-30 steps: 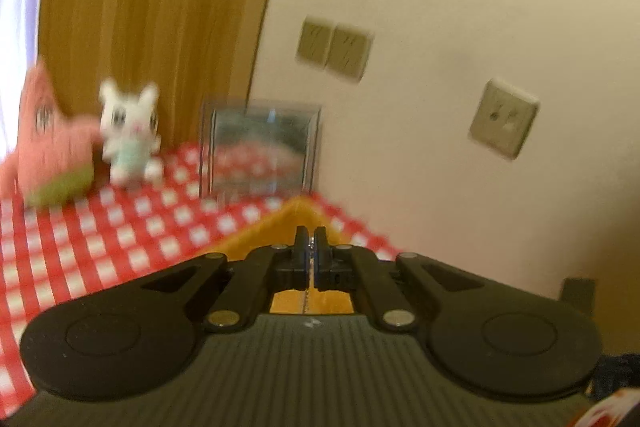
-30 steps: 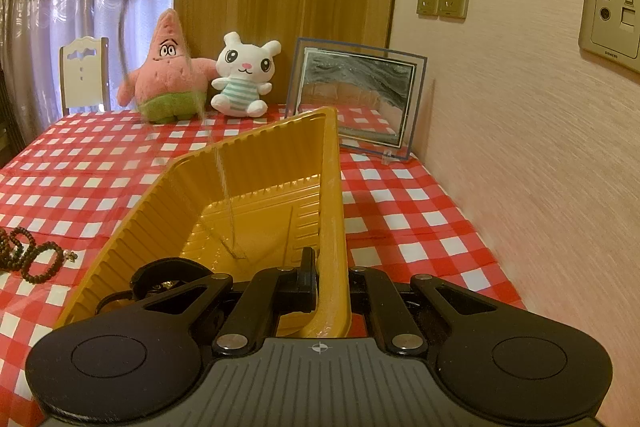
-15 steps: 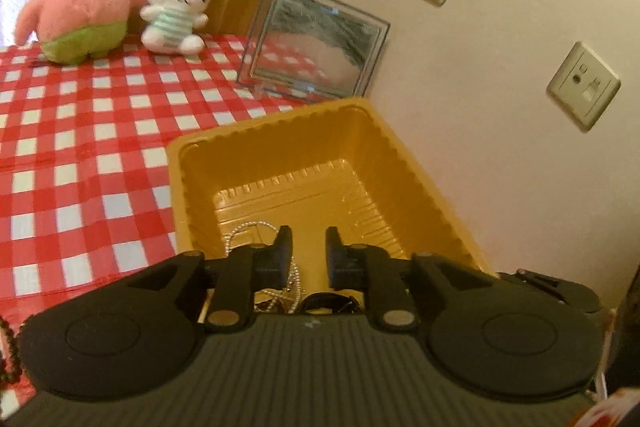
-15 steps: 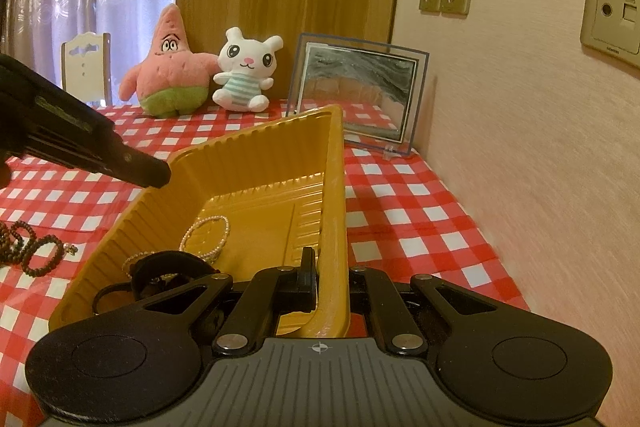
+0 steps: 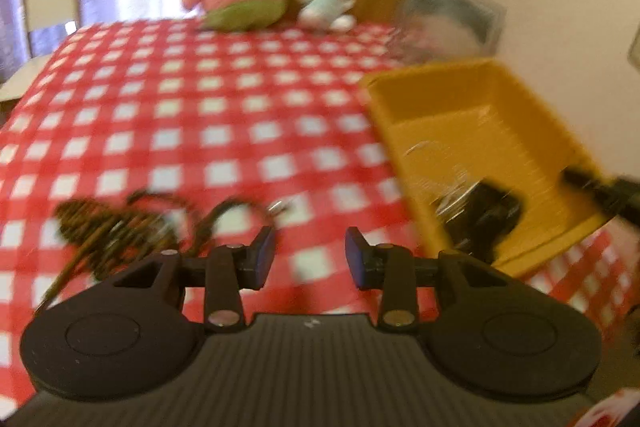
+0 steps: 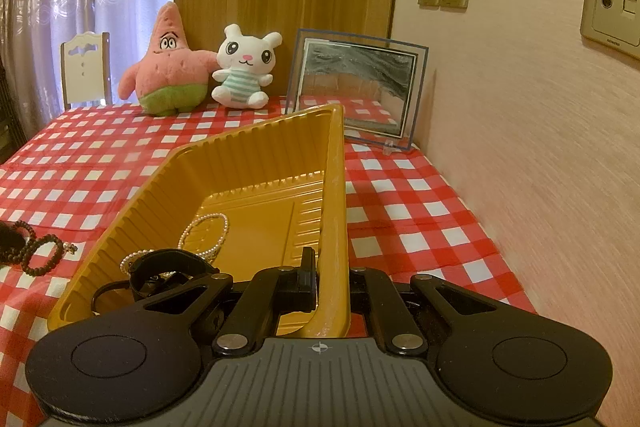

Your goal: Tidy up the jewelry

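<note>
A yellow plastic tray sits on the red checked tablecloth; it also shows in the left wrist view. A white pearl necklace and a black band lie inside it. My right gripper is shut on the tray's right rim. My left gripper is open and empty, low over the cloth left of the tray. A dark beaded necklace lies on the cloth just ahead and left of its fingers; it also shows in the right wrist view.
A pink starfish plush, a white bunny plush and a framed picture stand at the table's far edge. The wall runs close along the right. A white chair stands beyond the far left corner.
My left gripper dropped the pearl necklace into the tray, opened wide, and swung left out of the tray toward the dark beaded necklace. My right gripper kept its hold on the rim.
</note>
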Available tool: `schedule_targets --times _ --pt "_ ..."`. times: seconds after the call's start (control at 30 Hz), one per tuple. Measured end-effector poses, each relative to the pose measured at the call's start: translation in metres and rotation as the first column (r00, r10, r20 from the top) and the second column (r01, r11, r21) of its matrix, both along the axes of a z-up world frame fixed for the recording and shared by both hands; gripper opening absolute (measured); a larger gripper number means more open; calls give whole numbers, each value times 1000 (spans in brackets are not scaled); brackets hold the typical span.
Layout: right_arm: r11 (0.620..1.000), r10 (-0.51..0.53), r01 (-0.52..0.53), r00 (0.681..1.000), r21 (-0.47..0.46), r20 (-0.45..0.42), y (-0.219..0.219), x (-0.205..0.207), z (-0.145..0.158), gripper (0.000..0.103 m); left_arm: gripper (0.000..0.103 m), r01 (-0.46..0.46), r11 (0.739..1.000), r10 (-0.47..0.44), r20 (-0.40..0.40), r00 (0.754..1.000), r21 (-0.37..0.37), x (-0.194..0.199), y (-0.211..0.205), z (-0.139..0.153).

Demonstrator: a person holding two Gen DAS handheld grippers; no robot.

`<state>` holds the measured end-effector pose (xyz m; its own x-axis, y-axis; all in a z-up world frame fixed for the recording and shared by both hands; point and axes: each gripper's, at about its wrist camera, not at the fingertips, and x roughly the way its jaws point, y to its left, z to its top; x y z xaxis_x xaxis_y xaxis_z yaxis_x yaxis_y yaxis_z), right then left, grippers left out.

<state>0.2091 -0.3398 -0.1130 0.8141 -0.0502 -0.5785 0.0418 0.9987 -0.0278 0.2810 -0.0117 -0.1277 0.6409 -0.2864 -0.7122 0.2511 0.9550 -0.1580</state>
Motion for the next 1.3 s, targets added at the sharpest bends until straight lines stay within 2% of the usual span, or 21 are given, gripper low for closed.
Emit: schedule_targets --times 0.1,0.33,0.57,0.83,1.07,1.17,1.3 --pt "1000 1 -1 1000 -2 -4 0 0 -1 5 33 -6 998 7 -7 1000 59 -4 5 -11" --pt "1000 1 -1 1000 -5 -9 1 1 -1 5 25 29 997 -30 22 999 68 7 7 -20" --pt "1000 -4 4 1000 -5 -15 0 2 -3 5 16 101 991 -107 57 993 93 41 -8 -25" --pt "1000 -8 8 1000 -5 -23 -1 4 -2 5 14 162 978 -167 24 986 133 70 -20 -41" --pt "1000 -13 12 1000 -6 -27 -1 5 -3 5 14 214 965 -219 17 976 151 73 -25 -45" --pt "1000 -14 14 1000 -7 -28 -2 5 -3 5 7 249 954 -253 3 967 164 71 -28 -46" --pt "1000 -14 14 1000 -6 -28 -2 5 -3 5 7 265 946 -269 -3 963 185 64 -29 -50"
